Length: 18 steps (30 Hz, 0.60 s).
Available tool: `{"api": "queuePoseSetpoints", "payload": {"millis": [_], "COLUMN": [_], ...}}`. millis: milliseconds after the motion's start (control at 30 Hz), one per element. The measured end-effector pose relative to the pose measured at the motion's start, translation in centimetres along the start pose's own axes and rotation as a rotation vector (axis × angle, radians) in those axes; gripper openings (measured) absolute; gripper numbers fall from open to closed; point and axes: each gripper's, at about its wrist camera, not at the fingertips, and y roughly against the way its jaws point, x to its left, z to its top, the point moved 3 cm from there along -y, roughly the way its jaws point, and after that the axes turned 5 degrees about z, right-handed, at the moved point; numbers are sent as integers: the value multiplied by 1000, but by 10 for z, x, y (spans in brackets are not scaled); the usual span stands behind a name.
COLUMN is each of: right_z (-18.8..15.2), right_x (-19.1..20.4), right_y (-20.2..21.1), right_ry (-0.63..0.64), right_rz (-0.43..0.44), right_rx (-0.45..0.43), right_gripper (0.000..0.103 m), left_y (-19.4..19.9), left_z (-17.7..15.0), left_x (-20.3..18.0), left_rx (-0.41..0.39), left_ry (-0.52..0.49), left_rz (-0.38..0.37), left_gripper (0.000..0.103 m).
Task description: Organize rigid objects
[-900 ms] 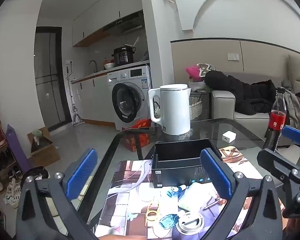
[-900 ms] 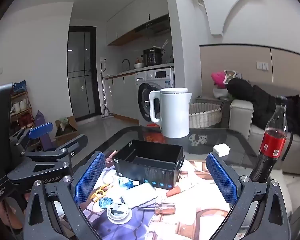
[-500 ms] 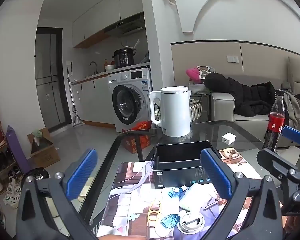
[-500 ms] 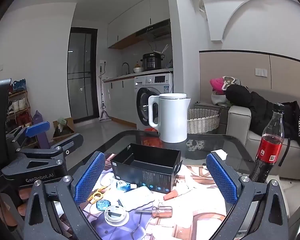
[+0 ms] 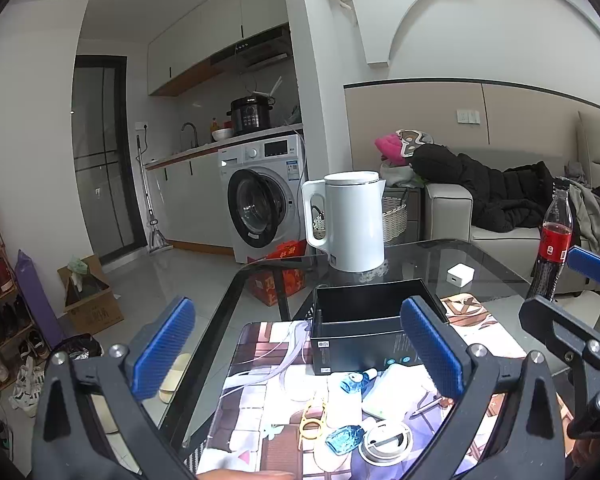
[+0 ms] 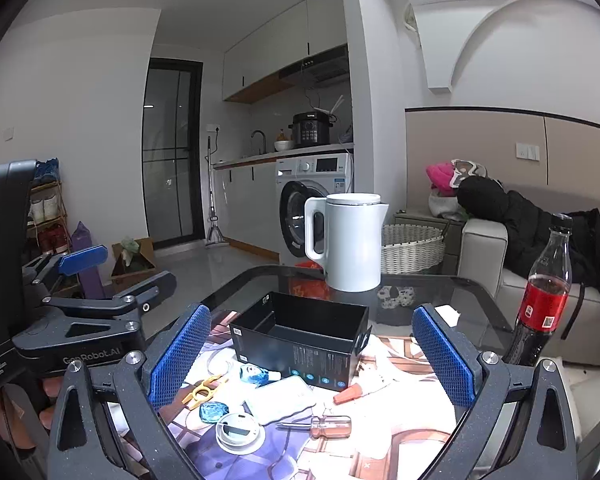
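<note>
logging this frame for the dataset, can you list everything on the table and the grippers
black box: 1, black, open and empty, mid-mat
kettle: 1, white, far side of the glass table
cola bottle: 1, red label, right edge
white cube: 1, white, on the glass right of the kettle
screwdriver: 1, clear orange handle, near side of mat
orange-tipped tool: 1, in front of the box
white flat case: 1, in front of the box
round white disc: 1, near edge
blue transparent pieces: 2, left of the case
yellow ring piece: 1, left
printed mat: 1, multicoloured, under the clutter
left gripper: open, above the mat
right gripper: open, above the mat
</note>
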Motion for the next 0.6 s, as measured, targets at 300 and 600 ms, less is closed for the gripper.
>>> {"api": "queuePoseSetpoints", "payload": {"millis": [300, 600], "right_z": [-1, -2], "right_x": [-3, -3], "right_y": [0, -3], "right_ry": [-4, 2], "right_rz": [4, 5], "right_rx": [7, 16], "right_gripper": [103, 103], "left_y": [-1, -3], "left_z": [-3, -3], "left_x": [-1, -3], "left_rx": [6, 5], "left_ry": [-5, 2], "left_rz": [0, 7], "left_gripper": [103, 103]}}
